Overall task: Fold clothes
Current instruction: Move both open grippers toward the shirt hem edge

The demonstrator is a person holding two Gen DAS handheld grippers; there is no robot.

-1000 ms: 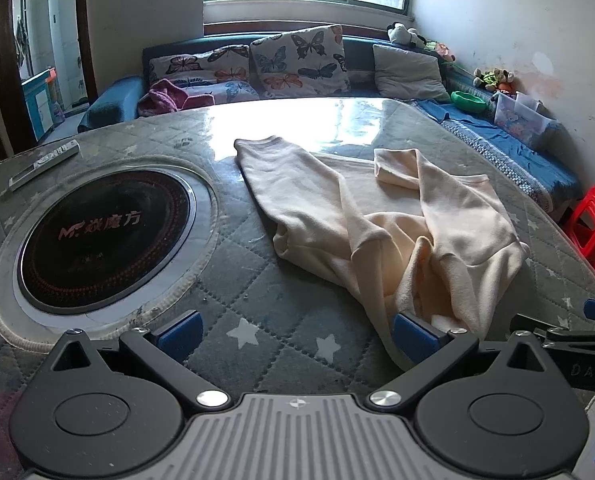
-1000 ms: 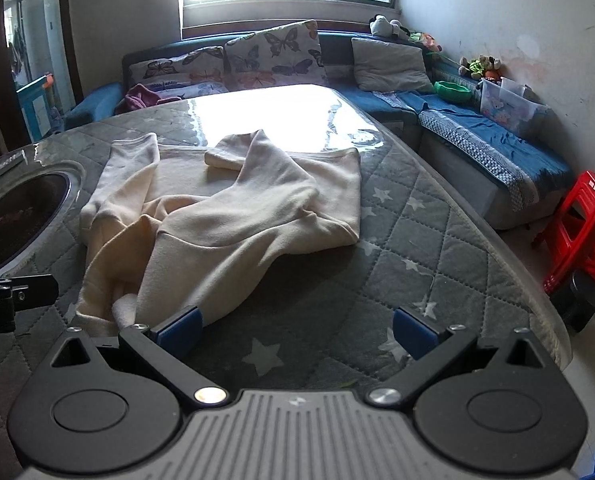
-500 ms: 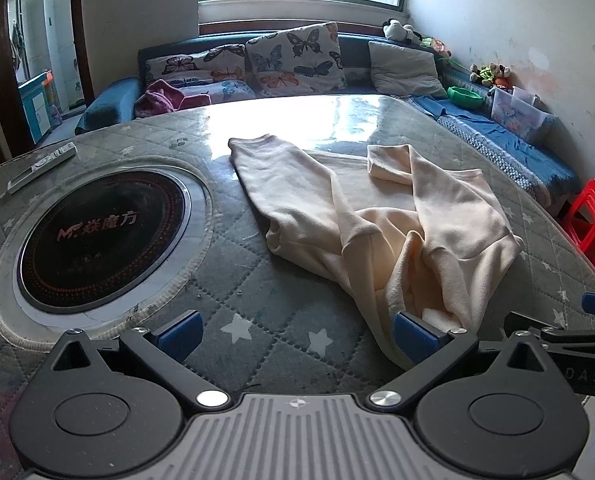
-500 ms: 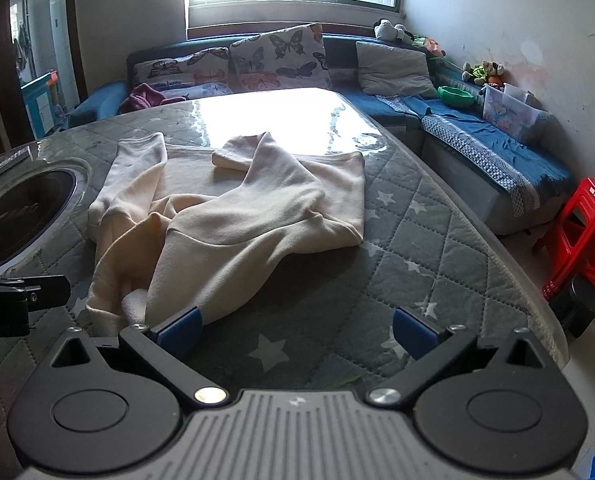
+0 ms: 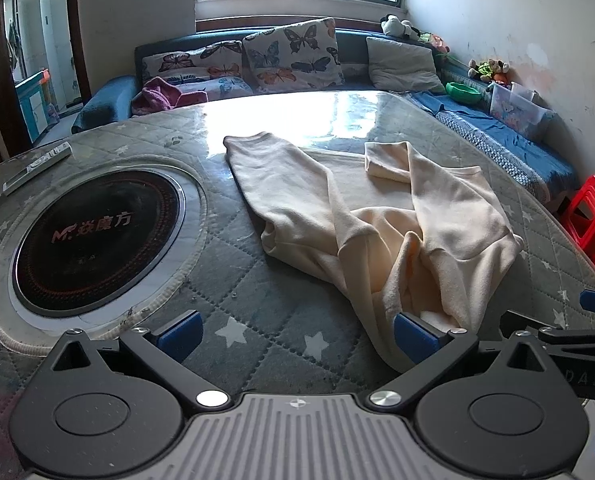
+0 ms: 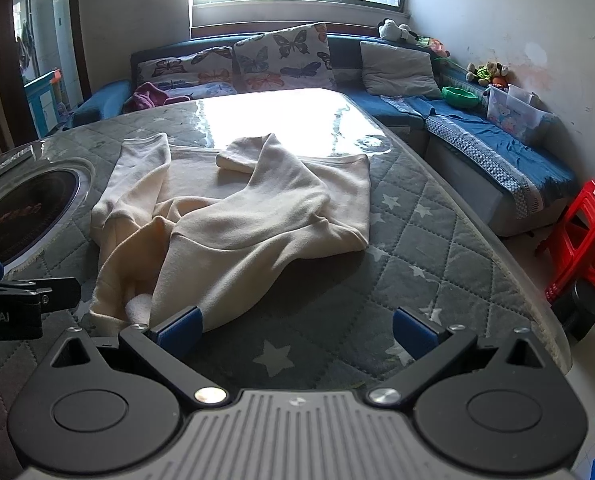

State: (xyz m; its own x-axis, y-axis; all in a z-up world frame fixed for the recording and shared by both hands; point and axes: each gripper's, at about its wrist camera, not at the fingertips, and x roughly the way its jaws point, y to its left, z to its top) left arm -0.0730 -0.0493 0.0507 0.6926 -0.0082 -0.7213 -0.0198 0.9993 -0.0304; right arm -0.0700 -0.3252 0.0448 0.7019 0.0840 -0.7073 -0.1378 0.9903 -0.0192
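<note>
**Both grippers waiting at the near hem of the cream sweater**

I am holding my left gripper (image 5: 297,334) low over the quilted table (image 5: 257,280), its blue fingers (image 5: 179,332) spread wide and gripping nothing. The cream sweater (image 5: 377,216) is lying crumpled on the table, and its near hem is sitting just beside my left gripper's right fingertip; I cannot tell whether they are touching. The round black cooktop (image 5: 97,236) set into the table is lying to the left of the sweater, with a remote control (image 5: 37,168) beyond it.

I am keeping my right gripper (image 6: 297,330) equally wide apart and empty. The sweater's near hem is lying against its left fingertip. Both sleeves are folded in over the sweater's body, cuffs pointing away from me. Beyond the sweater the sofa with butterfly cushions (image 6: 281,60) is standing under the window; to the sweater's right, off the table, a red stool (image 6: 585,232) is standing on the floor.
</note>
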